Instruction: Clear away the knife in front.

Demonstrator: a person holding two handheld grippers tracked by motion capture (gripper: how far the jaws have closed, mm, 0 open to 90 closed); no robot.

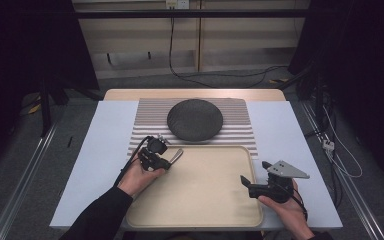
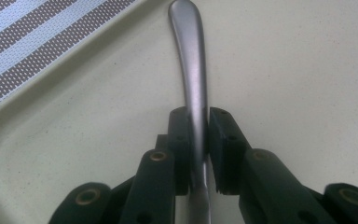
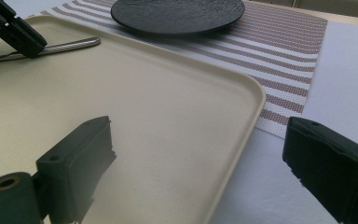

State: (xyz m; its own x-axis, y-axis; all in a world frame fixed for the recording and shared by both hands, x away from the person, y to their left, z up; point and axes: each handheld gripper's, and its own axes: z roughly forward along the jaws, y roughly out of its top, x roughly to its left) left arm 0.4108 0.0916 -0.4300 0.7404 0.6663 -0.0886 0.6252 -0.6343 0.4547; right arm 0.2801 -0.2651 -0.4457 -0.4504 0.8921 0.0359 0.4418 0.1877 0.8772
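Brushed steel utensil handle point(image 2: 192, 60) is clamped between the pads of the left gripper point(image 2: 198, 140), projecting forward past the jaw tips over the upper-left corner of the beige tray point(image 1: 205, 210). The right gripper point(image 3: 200, 154) stands spread, holding nothing, above the tray's right edge.

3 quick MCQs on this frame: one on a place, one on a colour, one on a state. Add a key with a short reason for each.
1. Where does the dark plate sit?
A. on the striped mat
B. in the beige tray
C. on the bare table

2. What colour is the tray?
A. black
B. beige
C. blue

3. How does the left gripper stand?
A. open and empty
B. shut on the metal handle
C. shut on the plate

Key:
1 A, the stripes show all round the plate.
2 B, the tray is pale beige in the high view.
3 B, both jaws press the metal handle in the left gripper view.
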